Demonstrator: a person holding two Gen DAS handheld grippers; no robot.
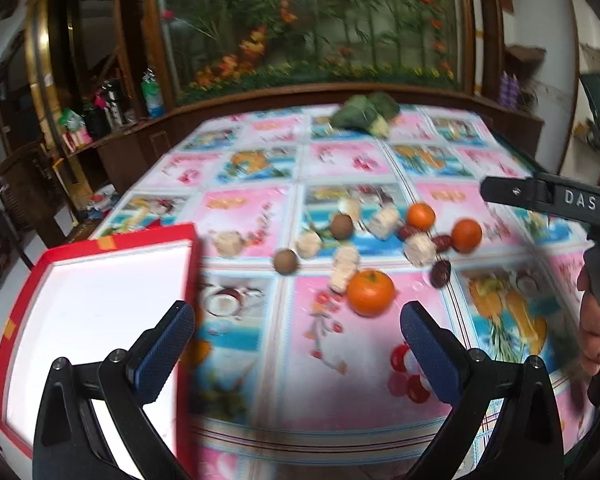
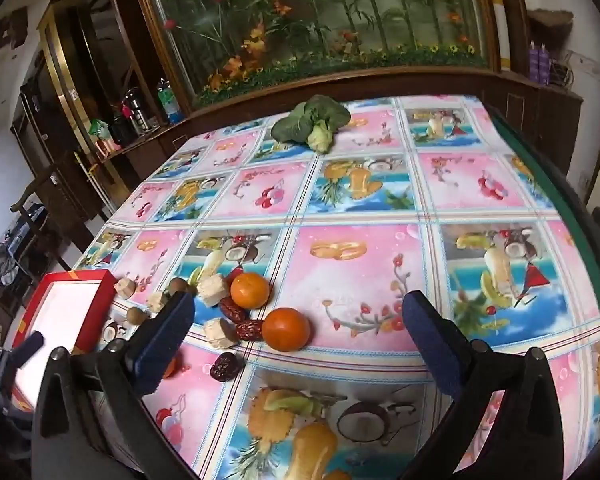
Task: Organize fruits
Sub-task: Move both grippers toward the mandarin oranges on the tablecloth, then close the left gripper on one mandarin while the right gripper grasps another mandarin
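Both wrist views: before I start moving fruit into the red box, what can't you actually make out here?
- Left wrist view: motion blur smears the pale chunks and brown balls; their kind is unreadable.
- Red box: its white interior is overexposed, and the left gripper covers its near corner.
- Right wrist view: the right gripper finger hides part of the pile, including an orange item.
- Leafy vegetable: too far for detail.

Tabletop (image 2: 356, 208) under a glossy cloth of pink and blue printed squares. A leafy green vegetable (image 2: 312, 122) lies at its far edge. Behind it, a wood-framed glass case (image 2: 312, 16) of artificial flowers and bamboo. Left, shelving with bottles and flasks (image 2: 136, 118); right, purple bottles (image 2: 539, 60).
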